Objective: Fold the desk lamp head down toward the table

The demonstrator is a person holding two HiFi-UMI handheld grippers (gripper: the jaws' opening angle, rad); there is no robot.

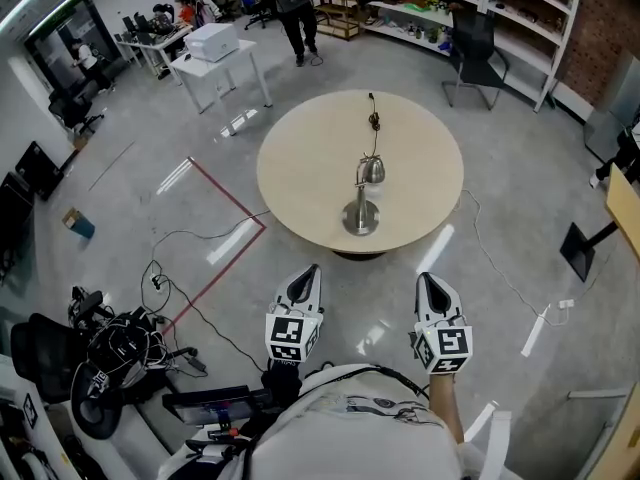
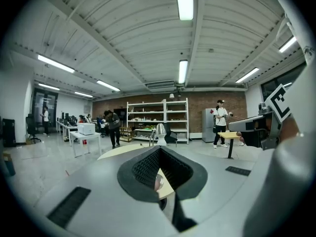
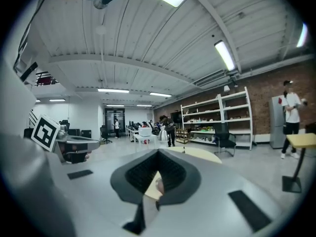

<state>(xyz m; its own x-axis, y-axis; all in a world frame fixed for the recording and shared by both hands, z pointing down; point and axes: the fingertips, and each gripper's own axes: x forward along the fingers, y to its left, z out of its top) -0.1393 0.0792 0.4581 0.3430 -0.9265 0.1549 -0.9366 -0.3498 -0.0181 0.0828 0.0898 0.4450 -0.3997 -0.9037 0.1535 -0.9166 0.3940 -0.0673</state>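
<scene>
Brushed silver metal: desk lamp (image 1: pixel 362 196) upright just right of centre on a pale wooden round table (image 1: pixel 290 193), mid-frame in the head view. Lamp head (image 1: pixel 372 170) raised above the disc base (image 1: pixel 360 218), with a dark cord (image 1: pixel 372 118) trailing toward the table's far edge.

Low in the frame, well apart from the lamp: left gripper (image 1: pixel 311 271) and right gripper (image 1: pixel 425 279), both aimed at the table from short of its near edge. Jaws of each pressed together, pinching nothing. Same reading in the left gripper view (image 2: pixel 159 152) and the right gripper view (image 3: pixel 158 154), with the lamp small and distant above the closed tips (image 2: pixel 160 131) (image 3: pixel 162 131).

Only bare grey floor between grippers and table edge. To the left of the table, a red tape line (image 1: pixel 230 200) and thin black cables (image 1: pixel 175 268). At lower left, a heap of dark gear (image 1: pixel 110 353). At upper left, a white table (image 1: pixel 220 68) carrying a white box (image 1: pixel 212 40). At upper right, a black office chair (image 1: pixel 475 53) in front of white shelving (image 1: pixel 520 3). At right edge, a black floor stand (image 1: pixel 582 248). At top centre, a standing person (image 1: pixel 295 8).

Count: one lamp, one round table, two grippers, one white table, one box, one office chair, one standing person. Possibly three or four more people at the far upper-left desks, too small to count surely.
</scene>
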